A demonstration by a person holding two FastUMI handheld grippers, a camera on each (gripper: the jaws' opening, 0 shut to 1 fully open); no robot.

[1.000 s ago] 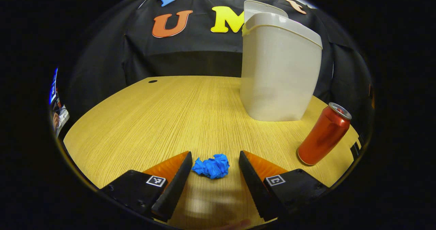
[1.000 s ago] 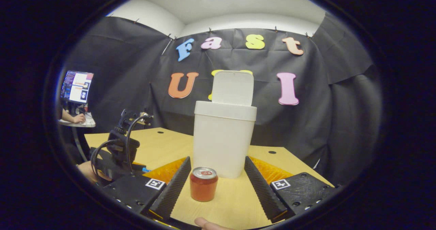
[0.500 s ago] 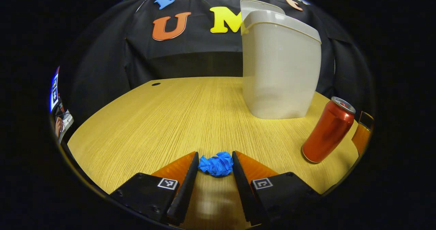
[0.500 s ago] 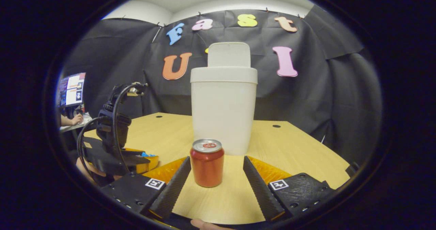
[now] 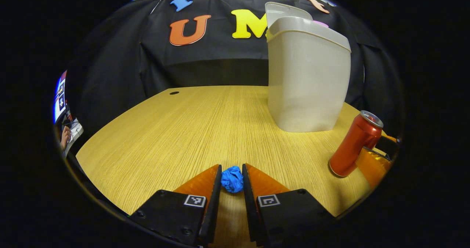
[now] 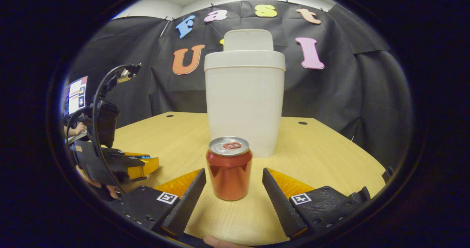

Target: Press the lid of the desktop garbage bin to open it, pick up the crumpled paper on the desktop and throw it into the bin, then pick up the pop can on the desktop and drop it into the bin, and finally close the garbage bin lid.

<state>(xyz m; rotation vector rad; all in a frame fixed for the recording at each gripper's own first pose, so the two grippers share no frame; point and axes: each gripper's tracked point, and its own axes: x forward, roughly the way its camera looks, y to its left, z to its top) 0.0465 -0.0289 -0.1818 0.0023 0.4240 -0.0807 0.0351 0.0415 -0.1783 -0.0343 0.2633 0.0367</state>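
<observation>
Where fingers gaped earlier, left gripper [image 5: 231, 174] now clamps crumpled paper [image 5: 232, 179] | right gripper [image 6: 234, 178] spread around pop can [image 6: 229, 168]

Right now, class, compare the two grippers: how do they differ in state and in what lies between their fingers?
The left gripper is shut on the crumpled blue paper; the right gripper is open, its fingers apart from the red can. The paper is small and squeezed between the fingers; the can stands upright, untouched. Both grippers sit low over the wooden table, facing the white bin, whose lid is up.
</observation>
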